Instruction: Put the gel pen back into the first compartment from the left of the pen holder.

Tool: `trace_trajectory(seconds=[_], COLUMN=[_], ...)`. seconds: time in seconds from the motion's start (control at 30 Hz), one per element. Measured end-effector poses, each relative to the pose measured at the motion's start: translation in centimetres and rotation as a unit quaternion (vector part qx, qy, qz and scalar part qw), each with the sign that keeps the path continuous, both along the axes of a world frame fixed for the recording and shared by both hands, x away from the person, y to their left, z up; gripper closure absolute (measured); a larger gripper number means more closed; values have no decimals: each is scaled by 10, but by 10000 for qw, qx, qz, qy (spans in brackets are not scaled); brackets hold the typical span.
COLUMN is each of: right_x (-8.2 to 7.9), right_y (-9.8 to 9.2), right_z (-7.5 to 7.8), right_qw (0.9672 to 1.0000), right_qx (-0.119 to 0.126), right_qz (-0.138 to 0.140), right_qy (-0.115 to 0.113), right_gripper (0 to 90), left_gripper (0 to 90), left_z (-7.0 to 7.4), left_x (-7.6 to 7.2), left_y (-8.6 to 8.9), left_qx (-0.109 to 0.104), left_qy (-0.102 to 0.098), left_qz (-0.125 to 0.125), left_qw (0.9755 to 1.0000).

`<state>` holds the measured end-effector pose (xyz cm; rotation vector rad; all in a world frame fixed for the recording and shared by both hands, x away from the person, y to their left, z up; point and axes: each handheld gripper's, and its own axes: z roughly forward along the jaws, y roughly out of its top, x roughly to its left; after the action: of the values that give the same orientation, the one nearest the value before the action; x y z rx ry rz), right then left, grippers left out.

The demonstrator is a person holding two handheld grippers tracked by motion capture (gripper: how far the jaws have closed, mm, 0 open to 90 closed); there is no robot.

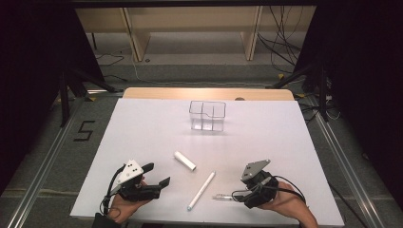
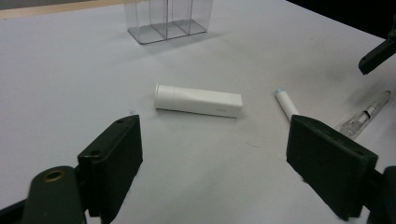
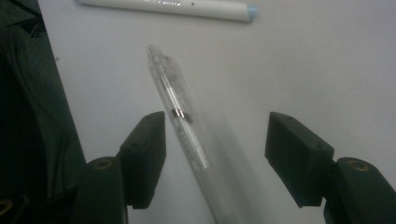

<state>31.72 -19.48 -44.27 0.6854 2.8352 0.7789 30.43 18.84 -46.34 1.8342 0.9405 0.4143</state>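
Pen pickup, right gripper [image 3: 215, 154] over clear pen [image 3: 180, 112].

Clear pen lies flat on the white table [image 1: 266, 137] between the right fingers [image 3: 144, 154], which stand apart and touch nothing (no grip yet). Left gripper [image 2: 215, 163] rests with fingers spread wide, facing the white tube [image 2: 198, 101]; white marker [image 1: 201, 190] lies between the grippers.
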Motion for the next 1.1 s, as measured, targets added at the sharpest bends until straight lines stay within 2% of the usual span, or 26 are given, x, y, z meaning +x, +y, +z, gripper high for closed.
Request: trace_trajectory(seconds=[0.13,0.23,0.53,0.63,1.1], right_x=[-3,-4,-6,-6,-4], right_y=[3,5,10,11,13], right_z=[-6,-9,-13,-14,-18], right_qw=[9997,9992,9980,9971,9949], right_qx=[-203,-310,-523,-663,-874], right_qz=[116,246,350,346,486], right_qy=[74,31,87,112,142], right_gripper=[428,465,570,589,669], left_gripper=[180,180,180,180,181], left_z=[0,0,0,-1,-1], left_x=[0,0,0,0,0], left_y=[0,0,0,-1,-2], left_qx=[-18,-24,6,1,4], left_qy=[2,7,4,19,25], left_qz=[5,9,-13,-21,-20], left_qw=[10000,10000,10000,10000,10000])
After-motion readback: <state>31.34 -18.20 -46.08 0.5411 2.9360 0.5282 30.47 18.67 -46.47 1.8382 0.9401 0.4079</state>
